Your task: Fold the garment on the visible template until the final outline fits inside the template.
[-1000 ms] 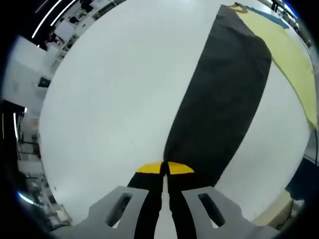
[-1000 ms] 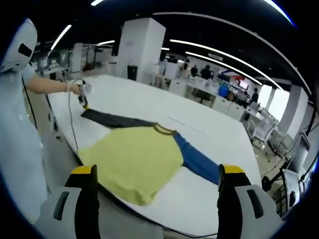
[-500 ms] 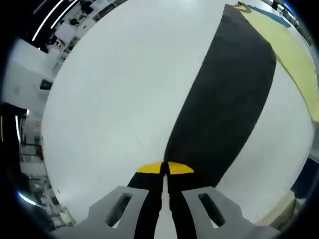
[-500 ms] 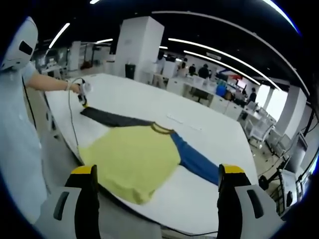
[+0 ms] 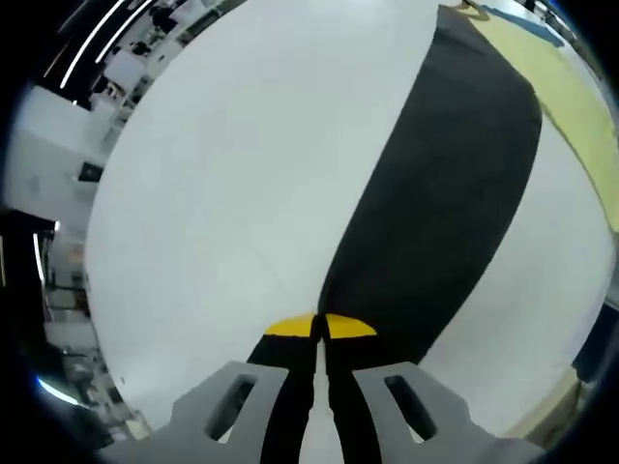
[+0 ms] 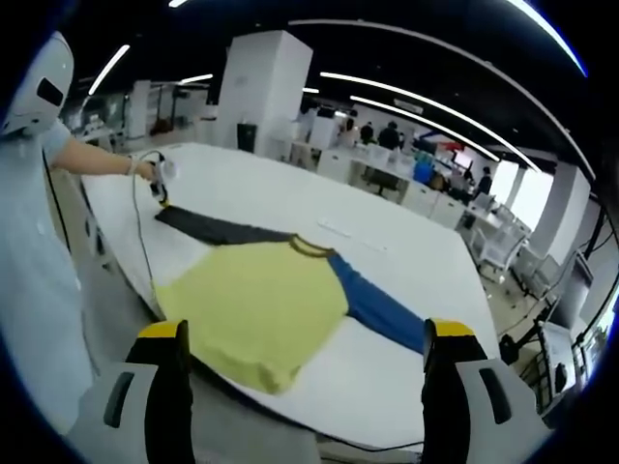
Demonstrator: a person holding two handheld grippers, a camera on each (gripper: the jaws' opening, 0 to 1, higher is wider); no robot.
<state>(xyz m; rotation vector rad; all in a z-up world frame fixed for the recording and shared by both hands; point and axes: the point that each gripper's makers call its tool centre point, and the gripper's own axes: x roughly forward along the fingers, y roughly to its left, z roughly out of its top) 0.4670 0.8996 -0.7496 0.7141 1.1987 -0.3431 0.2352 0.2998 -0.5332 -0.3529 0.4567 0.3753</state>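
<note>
A long-sleeved shirt lies flat on the white table [image 6: 290, 198]. It has a yellow body [image 6: 256, 304], a black sleeve [image 6: 208, 229] and a blue sleeve [image 6: 382, 311]. My left gripper [image 5: 320, 327] is shut on the end of the black sleeve [image 5: 435, 193], which runs away from the jaws toward the yellow body [image 5: 571, 97]. In the right gripper view the left gripper [image 6: 160, 188] sits at that sleeve's far end, held by a person's hand. My right gripper [image 6: 303, 333] is open and holds nothing, hovering off the table's near edge, short of the shirt's hem.
The person holding the grippers stands at the left, one arm [image 6: 97, 159] stretched over the table. The table's near edge [image 6: 319, 440] runs just below the shirt's hem. Desks, chairs and other people [image 6: 387, 135] fill the office behind. White table top [image 5: 242, 145] lies left of the sleeve.
The left gripper stays shut on the black sleeve's end. Both views have drifted only slightly. The right gripper stays open.
</note>
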